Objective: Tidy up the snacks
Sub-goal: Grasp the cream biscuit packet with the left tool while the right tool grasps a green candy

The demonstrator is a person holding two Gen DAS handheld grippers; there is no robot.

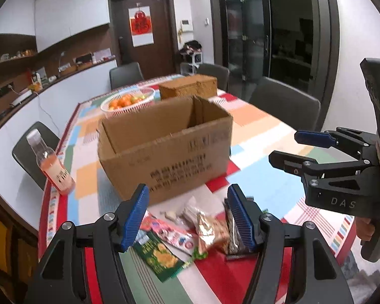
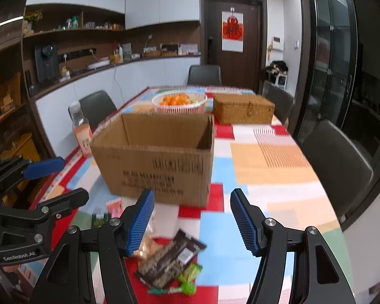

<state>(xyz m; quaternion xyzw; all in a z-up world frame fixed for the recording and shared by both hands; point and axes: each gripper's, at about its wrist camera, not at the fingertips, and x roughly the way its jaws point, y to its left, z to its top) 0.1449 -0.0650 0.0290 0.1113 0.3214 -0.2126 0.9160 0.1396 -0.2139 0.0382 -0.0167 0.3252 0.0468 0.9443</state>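
Crinkled foil snack packets (image 1: pixel 190 230) lie heaped before open cardboard box (image 1: pixel 164 149).

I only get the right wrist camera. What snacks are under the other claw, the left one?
Observer: A green chip packet with yellow chips pictured on it lies flat below the open left gripper, beside a pink packet.
Operator: Is the bottle behind the box full?
Observer: No. The bottle stands upright, left of the cardboard box, with pink drink in roughly its lower half.
Operator: Who holds my claw?
Observer: A hand grips the handle of the right gripper, whose jaws stand open.
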